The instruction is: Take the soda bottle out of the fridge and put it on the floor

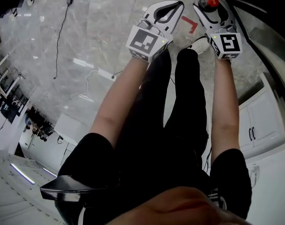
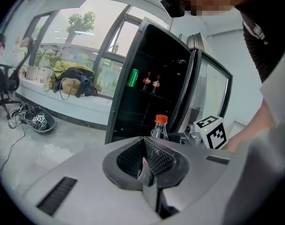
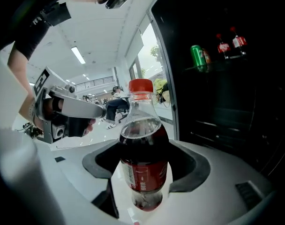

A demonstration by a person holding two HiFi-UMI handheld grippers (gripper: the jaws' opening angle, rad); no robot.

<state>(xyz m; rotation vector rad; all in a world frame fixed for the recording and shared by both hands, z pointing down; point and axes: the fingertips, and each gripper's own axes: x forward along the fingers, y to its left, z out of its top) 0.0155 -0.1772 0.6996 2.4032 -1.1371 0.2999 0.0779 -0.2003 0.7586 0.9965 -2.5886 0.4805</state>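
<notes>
A soda bottle (image 3: 143,144) with dark cola, a red label and a red cap stands upright between the jaws of my right gripper (image 3: 145,172), which is shut on its body. In the head view its red cap (image 1: 211,1) shows at the tip of the right gripper (image 1: 209,8), held over the marble floor. My left gripper (image 1: 178,5) hangs just to the left of it, shut with nothing in it; its pads (image 2: 147,161) meet. From the left gripper view the bottle (image 2: 159,128) shows just beyond the jaws. The fridge (image 2: 147,78) stands open behind it.
Inside the dark fridge (image 3: 227,88) a green can (image 3: 197,56) and two small cola bottles (image 3: 229,42) sit on a shelf. Red tape (image 1: 190,23) and cables (image 1: 63,22) lie on the floor. White cabinets (image 1: 257,125) stand at right. My legs are below the grippers.
</notes>
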